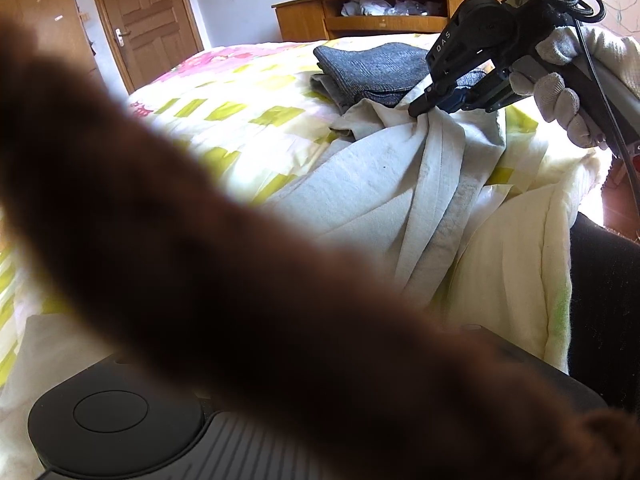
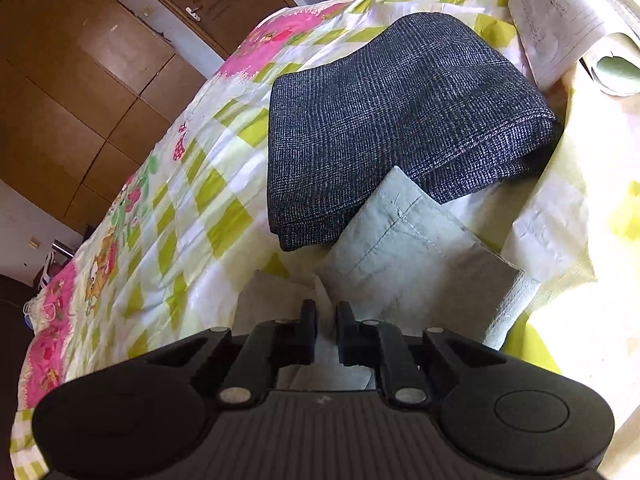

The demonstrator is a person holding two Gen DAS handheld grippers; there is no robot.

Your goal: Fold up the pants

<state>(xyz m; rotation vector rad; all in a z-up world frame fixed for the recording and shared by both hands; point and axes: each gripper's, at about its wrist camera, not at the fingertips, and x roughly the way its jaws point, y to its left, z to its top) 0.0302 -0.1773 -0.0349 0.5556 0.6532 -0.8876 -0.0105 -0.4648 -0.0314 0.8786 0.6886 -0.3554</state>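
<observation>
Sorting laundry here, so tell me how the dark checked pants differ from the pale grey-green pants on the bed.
The dark checked pants are a charcoal woven check; the pale grey-green pants are plain and light. The dark checked pants lie folded in a neat stack, while the pale pants are bunched and wrinkled. The right tool pinches the pale pants; nothing grips the dark ones. Both rest on the floral quilt.

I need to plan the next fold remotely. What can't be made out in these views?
- Left tongs: left wrist view, hidden behind a blurred brown shape.
- Light grey pants: lower part hidden by that shape.
- Right tongs: pinched cloth partly hidden by the tongs.
- Dark checked pants: underside hidden.
</observation>
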